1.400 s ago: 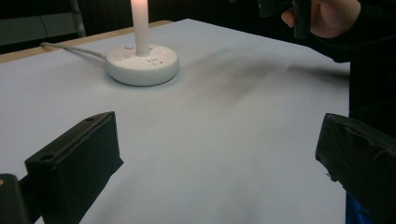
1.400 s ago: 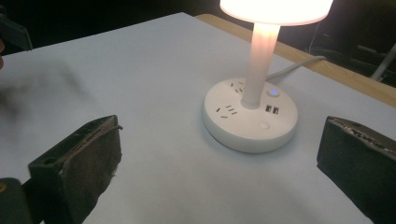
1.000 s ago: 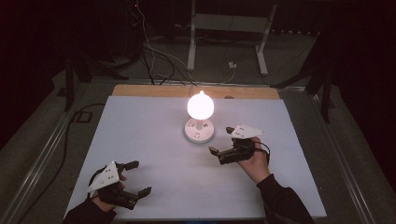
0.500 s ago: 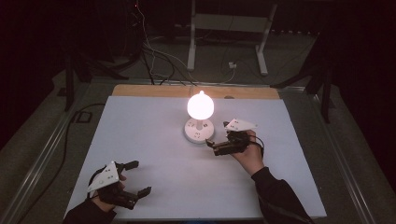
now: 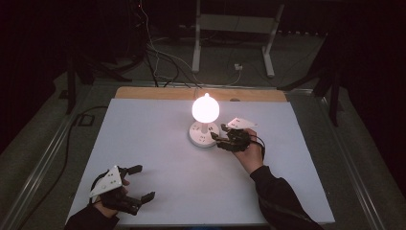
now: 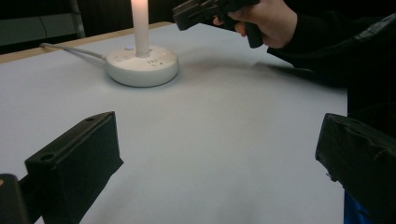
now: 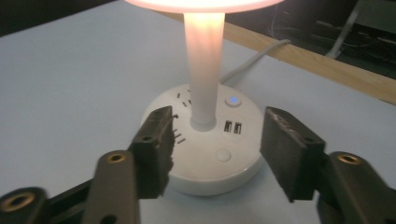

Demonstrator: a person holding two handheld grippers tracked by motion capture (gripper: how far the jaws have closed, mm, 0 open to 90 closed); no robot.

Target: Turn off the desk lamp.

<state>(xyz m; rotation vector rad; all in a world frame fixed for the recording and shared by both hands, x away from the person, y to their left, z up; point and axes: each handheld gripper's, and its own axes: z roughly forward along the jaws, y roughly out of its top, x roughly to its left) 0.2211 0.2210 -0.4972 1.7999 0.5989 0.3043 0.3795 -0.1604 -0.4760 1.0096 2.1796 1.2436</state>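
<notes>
A lit lamp (image 5: 205,109) with a glowing round bulb stands on a thin stem (image 7: 204,65) rising from a round white base (image 5: 203,135) with sockets, near the table's middle back. My right gripper (image 5: 219,138) is open right at the base's near right side; in the right gripper view its jaws straddle the base (image 7: 219,158), nothing between them touching. My left gripper (image 5: 140,182) rests open near the table's front left corner, far from the lamp. In the left gripper view the base (image 6: 142,64) lies ahead, with the right hand (image 6: 261,18) beyond it.
The white table top (image 5: 158,143) has a wooden strip (image 5: 191,94) along its far edge. The lamp's cable (image 7: 252,58) runs off the back. A metal stand (image 5: 234,28) and loose wires (image 5: 158,57) sit on the dark floor behind.
My right gripper has moved left and forward from the table's right middle up to the lamp's base. The left gripper has stayed put.
</notes>
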